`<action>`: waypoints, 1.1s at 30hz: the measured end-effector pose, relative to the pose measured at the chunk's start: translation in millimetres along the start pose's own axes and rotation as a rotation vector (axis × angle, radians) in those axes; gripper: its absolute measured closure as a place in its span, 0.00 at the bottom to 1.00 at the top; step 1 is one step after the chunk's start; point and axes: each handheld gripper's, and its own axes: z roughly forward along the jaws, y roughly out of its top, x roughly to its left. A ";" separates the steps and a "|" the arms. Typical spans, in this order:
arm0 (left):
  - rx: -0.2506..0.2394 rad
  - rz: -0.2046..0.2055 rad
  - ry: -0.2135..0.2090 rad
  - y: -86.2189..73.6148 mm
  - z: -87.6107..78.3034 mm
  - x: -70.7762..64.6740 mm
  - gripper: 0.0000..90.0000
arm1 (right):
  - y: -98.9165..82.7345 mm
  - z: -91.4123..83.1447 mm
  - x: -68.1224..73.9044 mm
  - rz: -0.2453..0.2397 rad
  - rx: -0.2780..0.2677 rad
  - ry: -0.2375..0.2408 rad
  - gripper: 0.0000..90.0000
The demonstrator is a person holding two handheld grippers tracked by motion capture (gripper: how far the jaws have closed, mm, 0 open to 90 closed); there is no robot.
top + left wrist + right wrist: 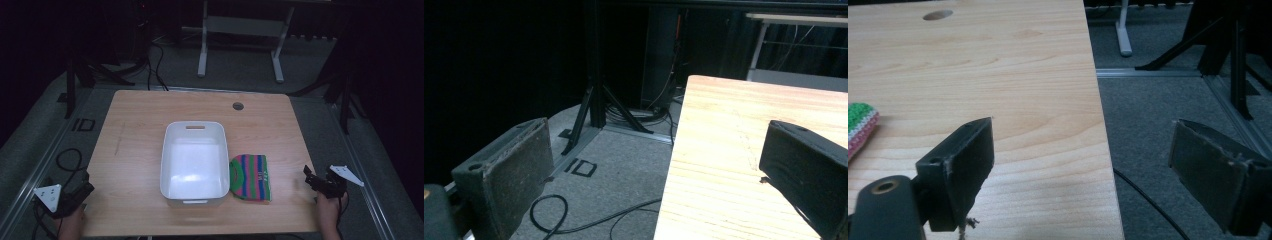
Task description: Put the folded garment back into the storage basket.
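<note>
- Striped knit in green, pink and blue, that's the folded cloth [251,177], lying flat on the worktop [140,130] with its left edge touching the white tub [194,162], toward the near right part of the surface.
- Right gripper [311,178] sits just off the worktop's right edge, near the cloth's level but apart from it, bare wood between them; its jaws are spread wide with nothing between them.
- From the right gripper view the gripper [1083,160] straddles the worktop edge: one jaw over the wood, the other over the floor, and the cloth's rounded end [860,125] peeks in at the far left.
- Left gripper [82,192] is held at the near left corner, well apart from the cloth, with the tub in between; jaws spread apart and empty.
- Left gripper view has its gripper [659,170] straddling the worktop's left edge too, one jaw above the floor, one above the wood.
- White tub stands upright in the middle of the worktop, empty inside, with a slot handle on its far wall.
- Light wood worktop with a round cable hole [238,106] near the far edge.
- Grey carpet [55,135] all around, black cables [67,160] on it, a white desk frame [240,47] beyond, dark room behind.
- High view gives tub and cloth together; the left gripper view adds a black stand [596,107] and an "ID" mark [580,167] on the floor.
</note>
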 end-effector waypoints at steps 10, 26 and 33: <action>0.006 -0.015 0.000 0.3 0.9 1.2 0.02 | 3.3 8.3 1.6 -0.039 0.082 0.031 0.12; 0.014 -0.033 -0.022 0.7 0.9 4.2 0.02 | 6.7 6.5 -21.0 -0.124 0.223 0.324 0.14; 0.017 -0.035 -0.024 0.9 1.3 4.5 0.02 | 14.7 7.5 -21.1 -0.295 0.348 0.485 0.14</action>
